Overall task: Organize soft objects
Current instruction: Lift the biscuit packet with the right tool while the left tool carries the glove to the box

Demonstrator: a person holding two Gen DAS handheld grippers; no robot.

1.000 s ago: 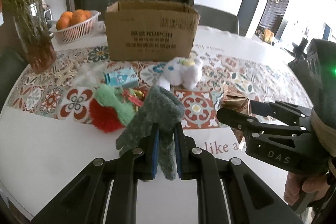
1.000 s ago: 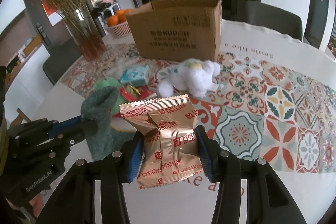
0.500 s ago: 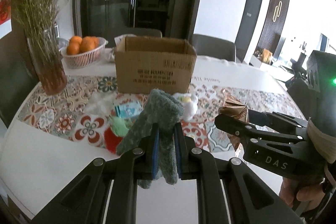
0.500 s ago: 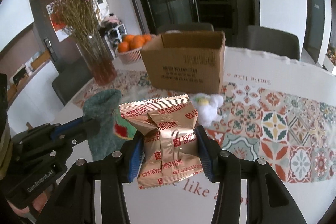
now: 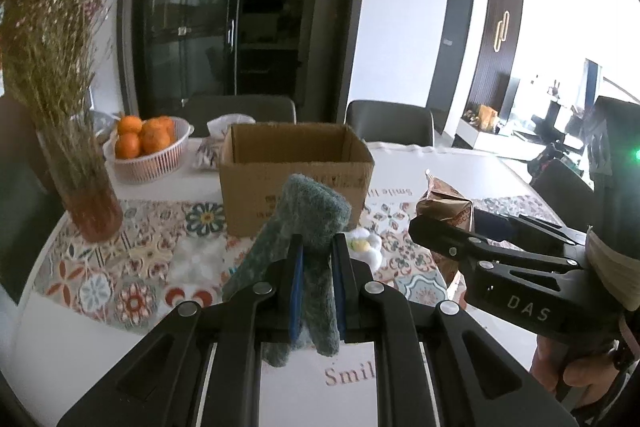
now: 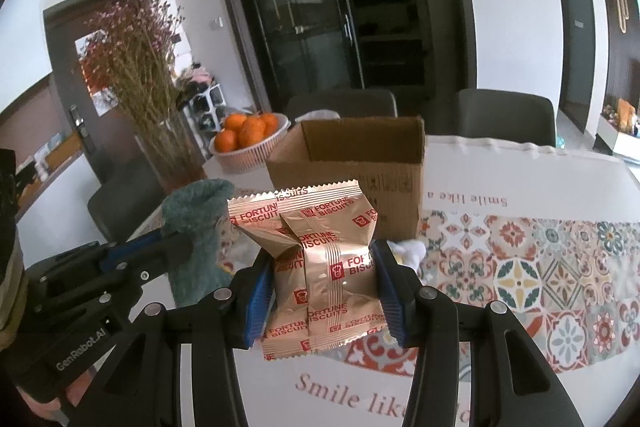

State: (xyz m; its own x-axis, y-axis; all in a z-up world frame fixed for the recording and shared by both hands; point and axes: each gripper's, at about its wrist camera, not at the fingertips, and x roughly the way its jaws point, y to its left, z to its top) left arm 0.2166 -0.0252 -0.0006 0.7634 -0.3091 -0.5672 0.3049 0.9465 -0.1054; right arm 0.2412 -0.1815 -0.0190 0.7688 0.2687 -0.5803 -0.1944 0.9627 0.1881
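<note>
Both pairs of jaws are clamped: the left gripper point(image 5: 316, 267) pinches a fuzzy grey-green knitted sock point(image 5: 308, 219), the right gripper point(image 6: 322, 283) a shiny gold biscuit packet point(image 6: 320, 267) — both held above the white table point(image 5: 80, 355) with its patterned tile-print runner point(image 6: 540, 267). Beyond stands an open brown cardboard box point(image 5: 296, 167), a white basket of oranges point(image 5: 146, 147) and a glass vase of dried flowers point(image 5: 76, 155) to its left.

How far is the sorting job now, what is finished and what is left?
Nothing looks finished: what shows of the cardboard box looks empty. In hand: the left tongs grip a green sock, the right tongs a biscuit packet, both raised before the box. Left: a white plush toy lies on the table.
</note>
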